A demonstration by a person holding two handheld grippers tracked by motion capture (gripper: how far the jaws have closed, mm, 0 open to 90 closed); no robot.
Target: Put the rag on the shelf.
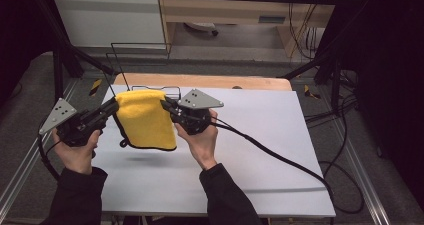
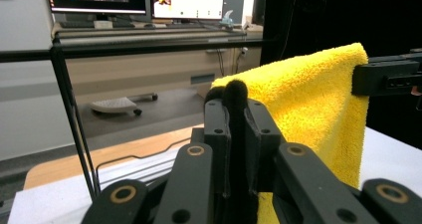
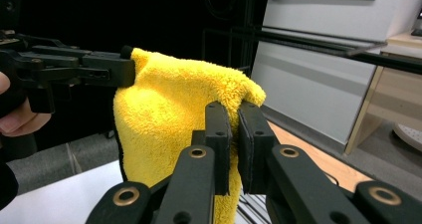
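Observation:
A yellow fluffy cloth [image 1: 145,119] with a black edge hangs in the air above the white table top [image 1: 260,150], folded over and held by its two upper corners. My left gripper [image 1: 114,105] is shut on the cloth's left corner; in the left gripper view the cloth [image 2: 308,104] runs away from my left gripper [image 2: 234,97] toward the other gripper. My right gripper [image 1: 166,105] is shut on the right corner, and in the right gripper view the cloth [image 3: 169,119] drapes down from my right gripper [image 3: 235,115].
A thin black wire rack [image 1: 140,60] stands at the table's far left, just behind the cloth. A wooden board [image 1: 210,81] lines the far edge. A black cable [image 1: 280,157] trails from the right gripper across the table to the right.

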